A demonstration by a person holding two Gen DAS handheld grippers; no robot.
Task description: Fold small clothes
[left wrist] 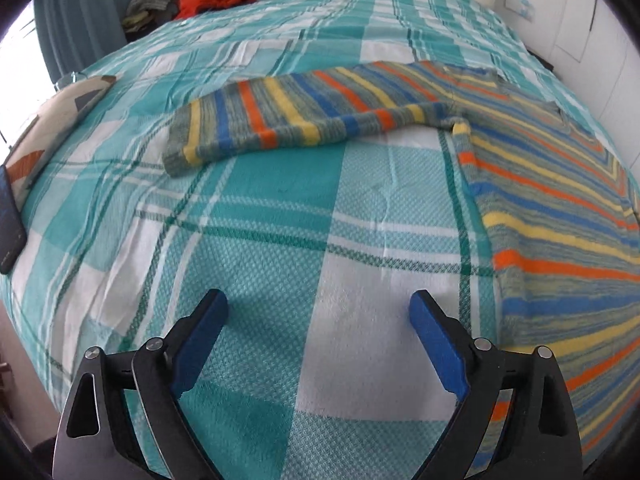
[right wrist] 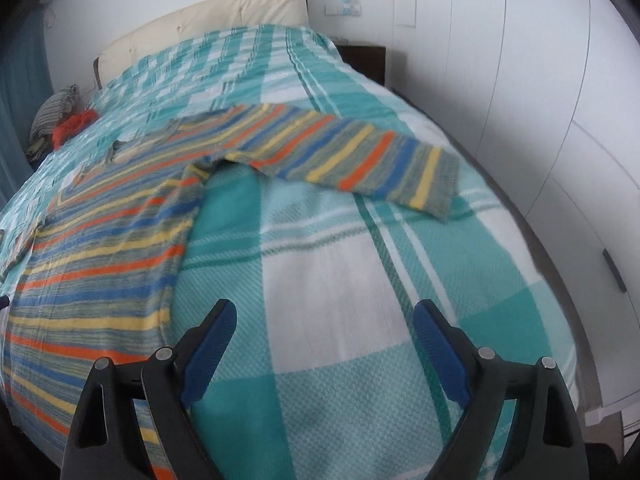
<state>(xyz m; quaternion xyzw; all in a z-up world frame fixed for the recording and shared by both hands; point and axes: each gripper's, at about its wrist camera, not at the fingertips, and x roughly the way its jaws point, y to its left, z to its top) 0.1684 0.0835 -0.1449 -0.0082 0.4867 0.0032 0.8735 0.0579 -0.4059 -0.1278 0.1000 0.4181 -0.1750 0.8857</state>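
A striped knit sweater (left wrist: 560, 216) in grey, blue, orange and yellow lies flat on the bed with the teal plaid cover (left wrist: 280, 216). Its left sleeve (left wrist: 296, 116) stretches out across the cover. My left gripper (left wrist: 318, 308) is open and empty above the cover, left of the sweater's body. In the right wrist view the sweater body (right wrist: 100, 248) lies at the left and its other sleeve (right wrist: 352, 156) reaches right. My right gripper (right wrist: 324, 316) is open and empty above the cover, right of the sweater's side edge.
A pile of clothes with a red garment (left wrist: 212, 2) sits at the far left corner of the bed. A patterned cushion (left wrist: 52, 120) and a dark phone (left wrist: 10, 224) lie at the left edge. White wardrobe doors (right wrist: 540, 100) stand close along the right side. A cream headboard (right wrist: 208, 20) is at the back.
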